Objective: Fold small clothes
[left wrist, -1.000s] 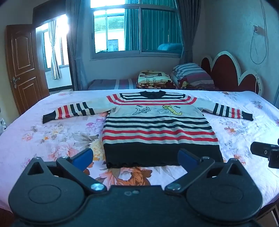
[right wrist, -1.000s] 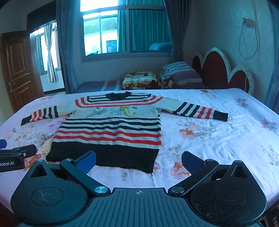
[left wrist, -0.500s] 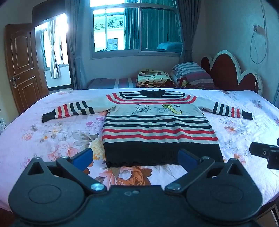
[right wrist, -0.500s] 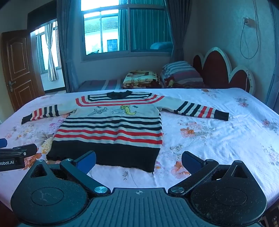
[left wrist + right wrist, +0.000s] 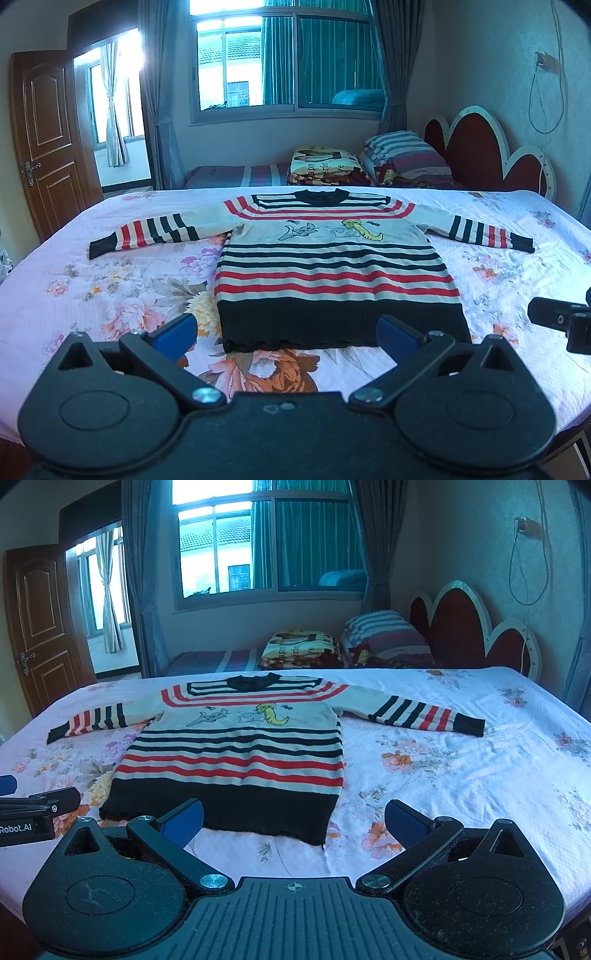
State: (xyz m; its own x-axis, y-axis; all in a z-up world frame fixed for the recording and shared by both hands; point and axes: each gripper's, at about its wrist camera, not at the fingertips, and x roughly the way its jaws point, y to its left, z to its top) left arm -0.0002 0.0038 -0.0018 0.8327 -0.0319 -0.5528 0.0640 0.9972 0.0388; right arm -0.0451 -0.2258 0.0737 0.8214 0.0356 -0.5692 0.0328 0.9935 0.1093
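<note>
Nearest, left gripper (image 5: 286, 330) with fingers spread wide, blue pads (image 5: 173, 332) holding nothing, hovering over the near edge of the bed (image 5: 110, 295). Right gripper (image 5: 293, 818) the same: fingers wide apart, empty, poised above the flowered sheet just beside the hem's right corner. Each gripper shows at the edge of the other's view. Striped sweater (image 5: 332, 266) lies flat on the bed, front up, black hem band toward the grippers, collar away. Red, black and cream bands across the body; cartoon figures on the chest. Both sleeves stretched out sideways, cuffs black. Hem sits just beyond the left gripper's fingers, not touched. Farther back, a folded blanket (image 5: 325, 164) and a striped pillow (image 5: 402, 151) near the scalloped red headboard (image 5: 480, 147). Behind these, a window (image 5: 284, 62) with curtains; a wooden door (image 5: 48, 136) stands open at far left.
</note>
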